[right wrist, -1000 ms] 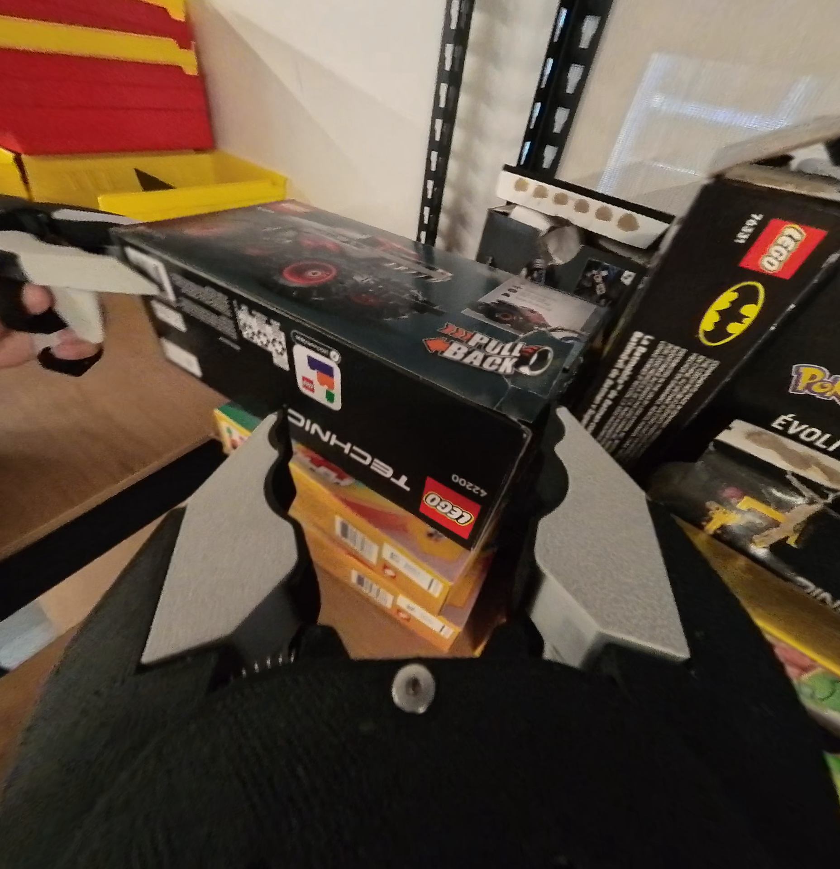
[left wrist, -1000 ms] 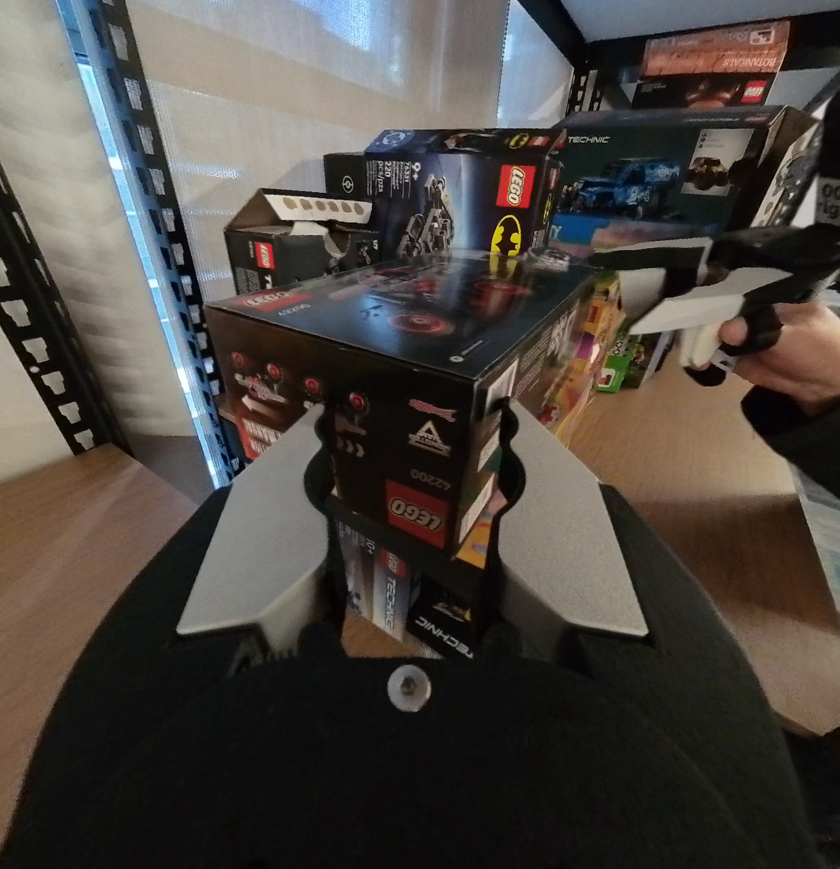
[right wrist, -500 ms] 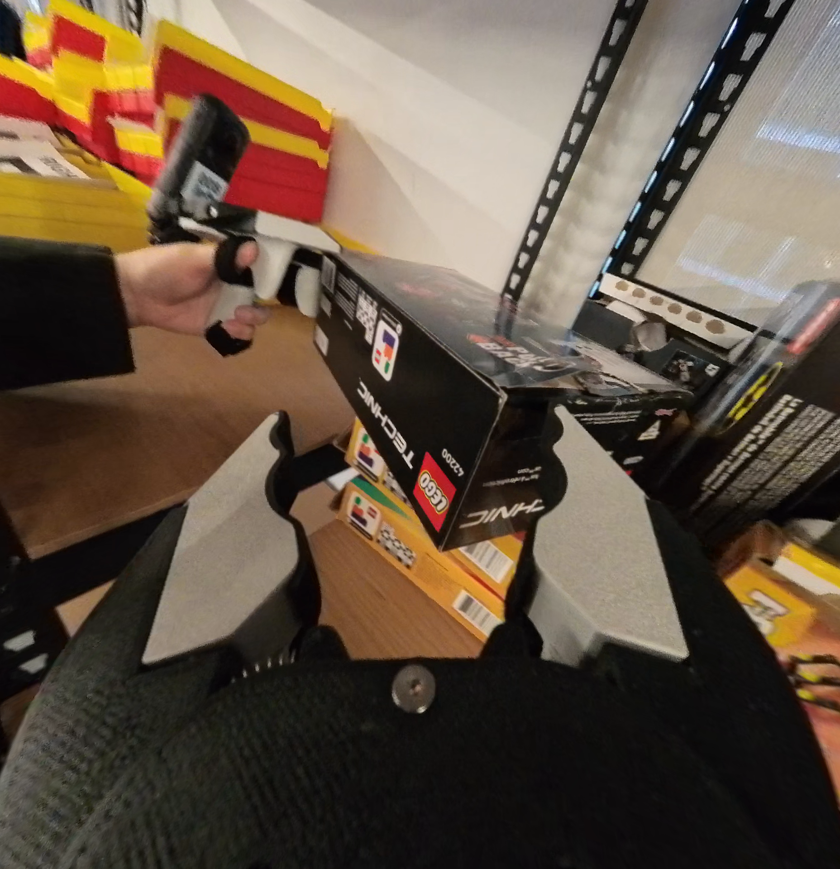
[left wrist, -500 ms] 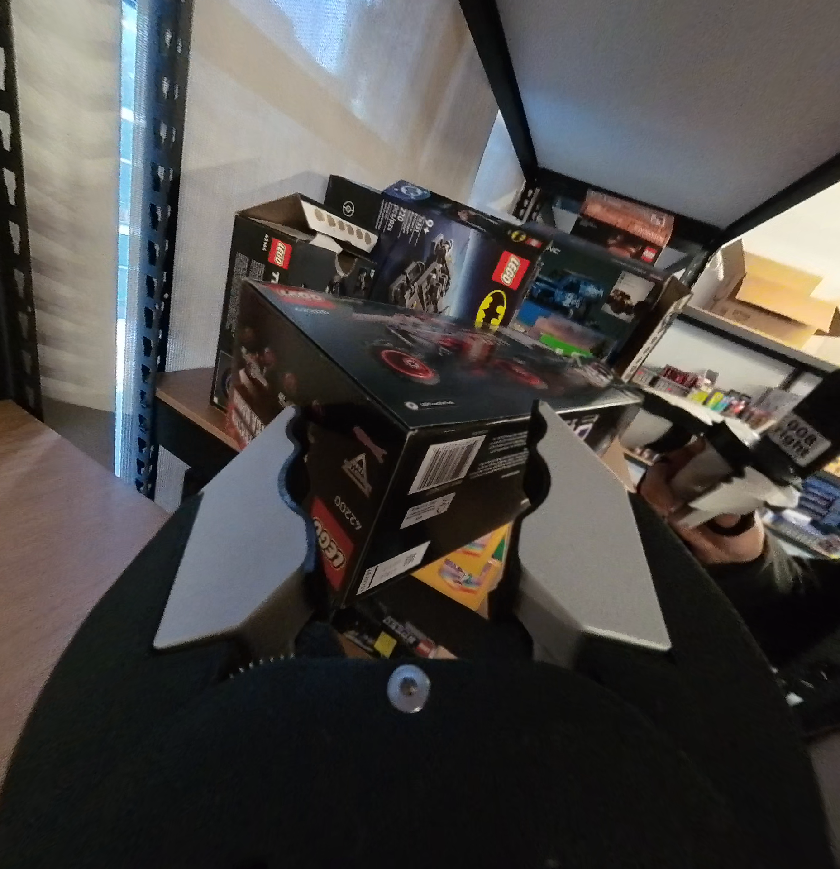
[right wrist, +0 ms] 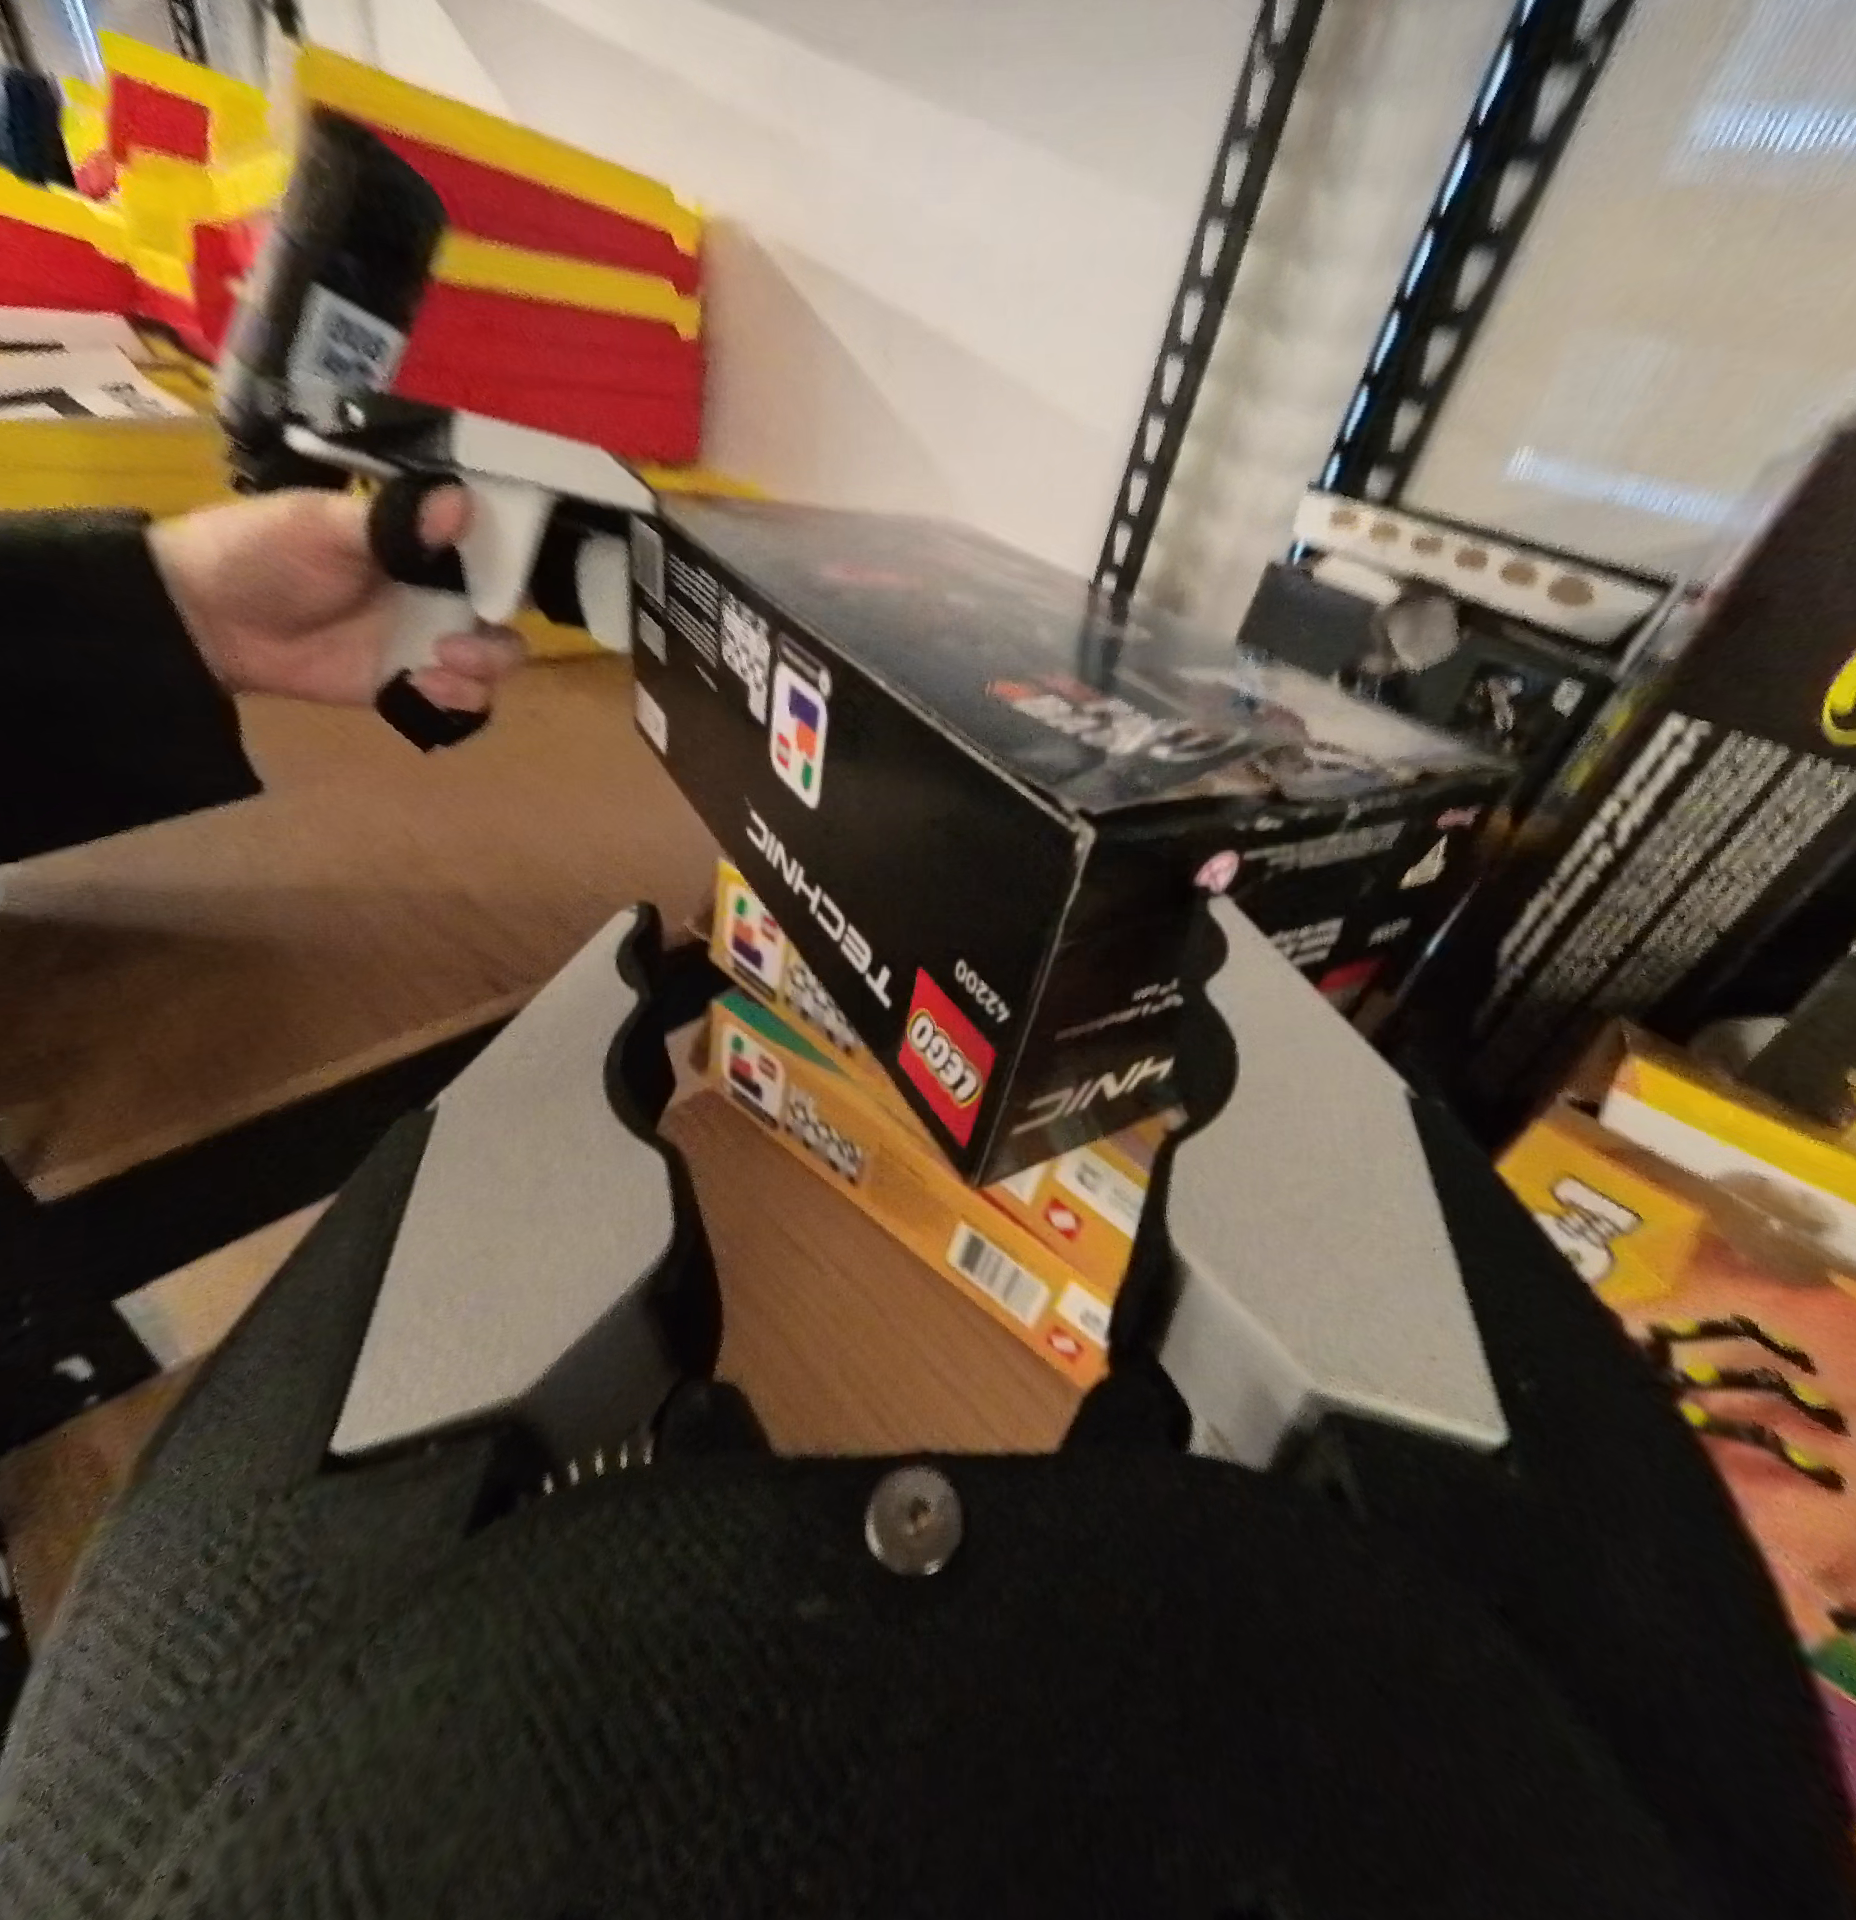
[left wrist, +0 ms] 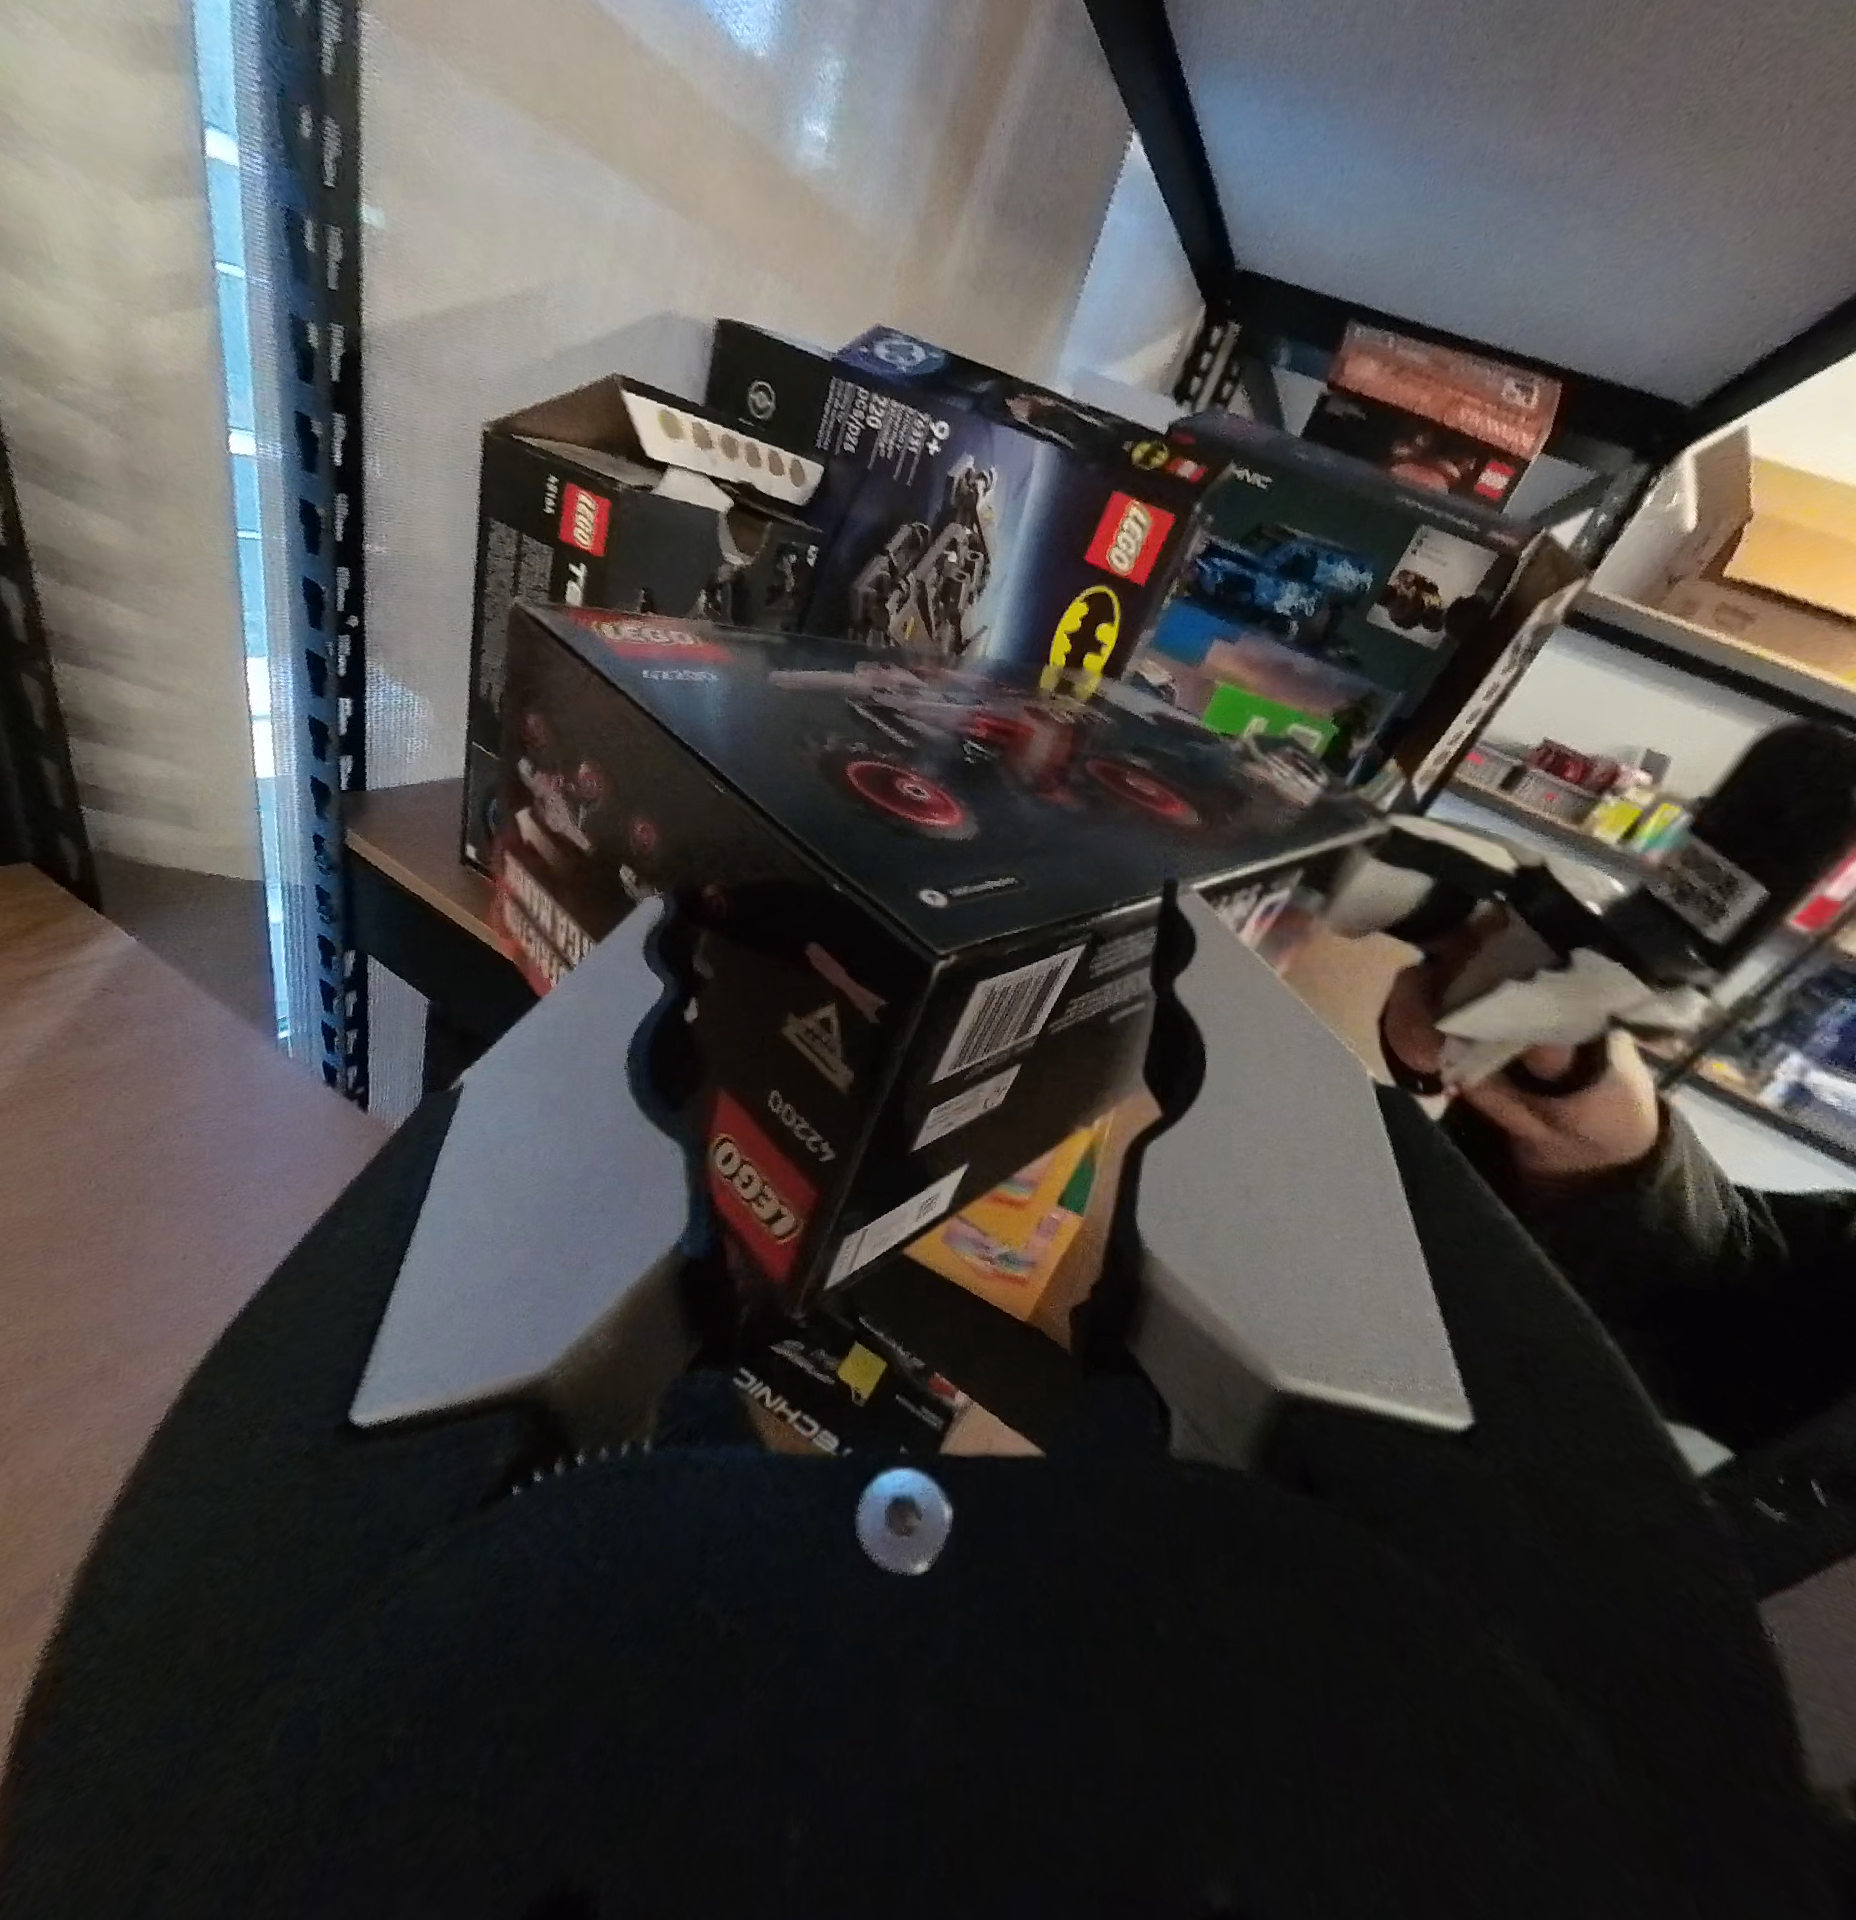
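A: What does the left hand-held gripper point(left wrist: 908, 1049) have?

B: It is clenched on one end of a black box point(left wrist: 903, 831), a grey finger point(left wrist: 550, 1122) pressed on each side. The box is tilted, held in the air above the shelf point(left wrist: 404, 831).

A: And the right hand-held gripper point(right wrist: 919, 1049)?

B: At the box's other end. One corner sits between its fingers; the right finger point(right wrist: 1308, 1143) touches the box, but the left one stands apart from it. I cannot tell if it grips.

A: What lies beneath?

B: Yellow boxes point(right wrist: 965, 1216) stacked on the wooden shelf, right under the raised corner.

A: Further out?

B: Behind the black box stands an opened box point(left wrist: 612, 520) with its flap up, then a dark blue box point(left wrist: 997, 540) with a yellow oval emblem, then one showing a blue truck point(left wrist: 1308, 592). Black slotted posts point(left wrist: 316, 520) frame the shelf. In the right wrist view, red and yellow bins point(right wrist: 560, 343) stand against the far wall, and a person's hand point(right wrist: 311, 603) in a dark sleeve holds the left gripper's handle.
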